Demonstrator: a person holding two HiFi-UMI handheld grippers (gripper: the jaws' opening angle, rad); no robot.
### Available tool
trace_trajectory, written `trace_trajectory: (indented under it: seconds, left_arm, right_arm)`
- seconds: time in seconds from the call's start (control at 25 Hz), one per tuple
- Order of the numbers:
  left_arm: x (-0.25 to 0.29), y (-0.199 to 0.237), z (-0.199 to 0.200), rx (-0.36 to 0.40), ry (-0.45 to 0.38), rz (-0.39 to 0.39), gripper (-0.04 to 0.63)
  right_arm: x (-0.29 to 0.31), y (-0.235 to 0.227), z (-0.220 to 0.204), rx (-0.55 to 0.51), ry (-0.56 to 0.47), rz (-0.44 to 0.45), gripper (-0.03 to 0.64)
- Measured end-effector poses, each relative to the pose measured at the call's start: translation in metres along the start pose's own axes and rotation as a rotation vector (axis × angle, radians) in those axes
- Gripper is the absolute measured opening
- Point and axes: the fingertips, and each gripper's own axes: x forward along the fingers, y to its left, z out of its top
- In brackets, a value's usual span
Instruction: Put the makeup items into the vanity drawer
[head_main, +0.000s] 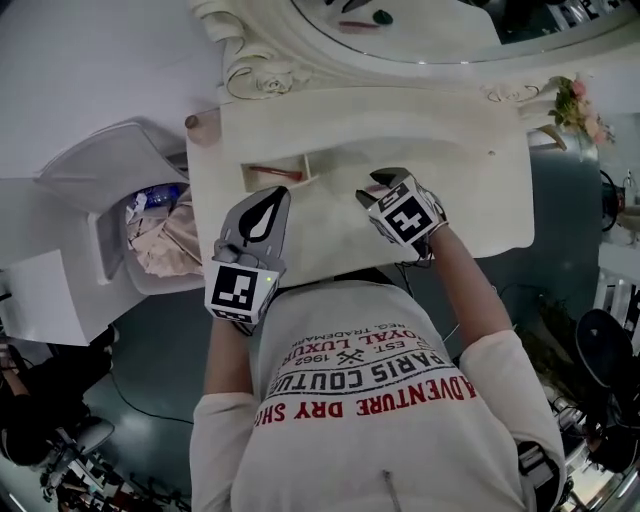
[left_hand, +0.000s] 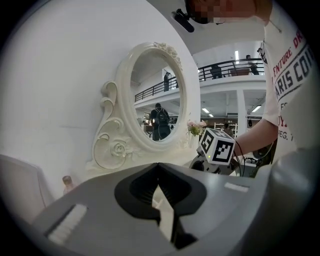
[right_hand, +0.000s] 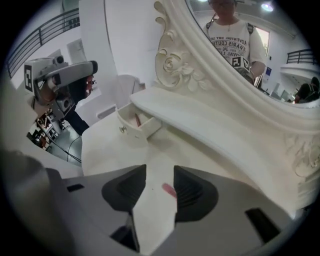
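My right claw (right_hand: 160, 171) hangs released over the worktop (right_hand: 107, 150), jaws apart. A small pink makeup item (right_hand: 169, 189) lies flat between them, hard by the right-hand pad; I can't quite tell whether it touches. The drawer (right_hand: 129, 131) stands open ahead and to the left with a reddish stick (right_hand: 137, 120) inside, and bare worktop lies between it and the claw. The raised shelf (right_hand: 200, 122) edge runs along my right. My left claw (left_hand: 158, 167) is clenched on nothing, its tip just short of the drawer front.
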Motion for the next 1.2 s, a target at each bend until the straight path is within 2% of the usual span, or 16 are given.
trace_trajectory:
  seconds: [0.08,0.32,0.52,0.76,0.96,1.2]
  left_arm:
    - [0.013,-0.013,-0.004,-0.018,0.012,0.024,0.009]
    - [0.039,-0.045,-0.017,-0.065,0.036,0.102,0.009]
    - [0.045,-0.060,-0.035,-0.102,0.084,0.169,0.009]
    - [0.049,-0.070,-0.039,-0.103,0.087,0.200,0.009]
    - [0.050,-0.068,-0.042,-0.113,0.084,0.215,0.009]
    - [0.047,-0.068,-0.037,-0.111,0.075,0.219,0.009]
  right_arm:
    - [0.000,-0.012,-0.016,-0.025,0.017,0.024,0.169]
    - [0.013,-0.028,-0.059,-0.197,0.101,0.117,0.170]
    - [0.030,-0.035,-0.078,-0.292,0.134,0.172,0.169]
    - [0.045,-0.043,-0.087,-0.345,0.171,0.204,0.150]
    - [0.047,-0.049,-0.085,-0.357,0.173,0.195,0.052]
    - [0.042,-0.047,-0.080,-0.344,0.171,0.193,0.051]
